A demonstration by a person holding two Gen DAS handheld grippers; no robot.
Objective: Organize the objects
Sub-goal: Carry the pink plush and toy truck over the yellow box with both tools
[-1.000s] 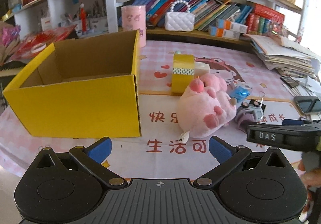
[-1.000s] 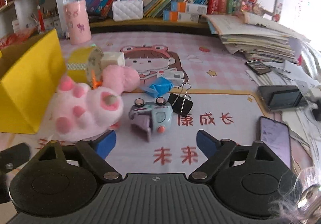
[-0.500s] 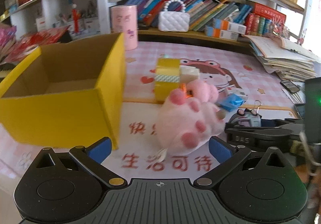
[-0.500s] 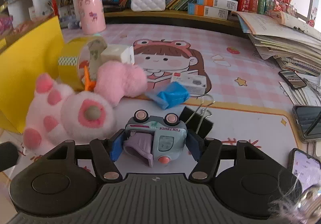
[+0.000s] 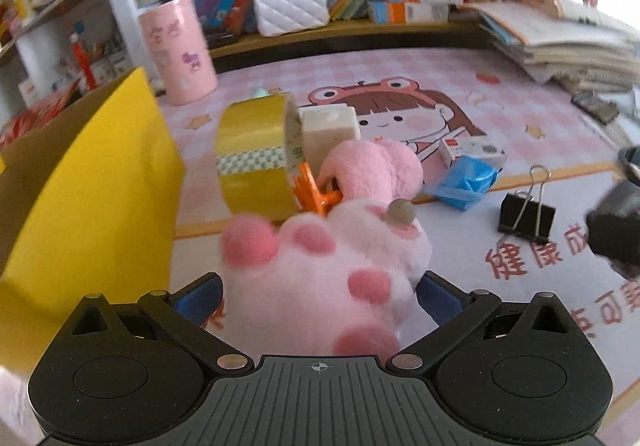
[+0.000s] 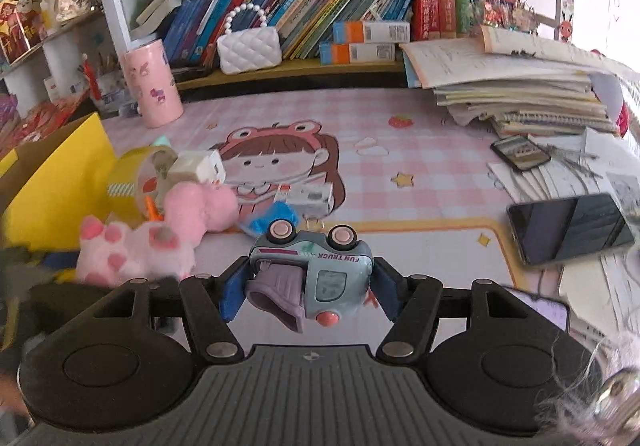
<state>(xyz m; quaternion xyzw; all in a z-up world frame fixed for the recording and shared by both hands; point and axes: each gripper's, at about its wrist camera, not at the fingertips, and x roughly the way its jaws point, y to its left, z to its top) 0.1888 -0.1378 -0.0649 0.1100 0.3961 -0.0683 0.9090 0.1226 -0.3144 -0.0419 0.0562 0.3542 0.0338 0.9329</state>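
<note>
Toy truck (image 6: pixel 310 278) upside down, clear of surface (image 6: pixel 420 182), clenched in right hand-held gripper (image 6: pixel 306 288); pink plush (image 5: pixel 324 266) lying beside yellow box (image 5: pixel 92 206), between spread, unclosed pads of left hand-held gripper (image 5: pixel 320 296).

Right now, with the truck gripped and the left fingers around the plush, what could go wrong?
1. The toy truck sits upside down in the right gripper, pinched at its ends only; it could twist or slip in transit.
2. The plush leans against the tape roll and an orange clip; lifting it may drag or topple them.
3. The left gripper is close to the yellow box wall and could clip it.
</note>
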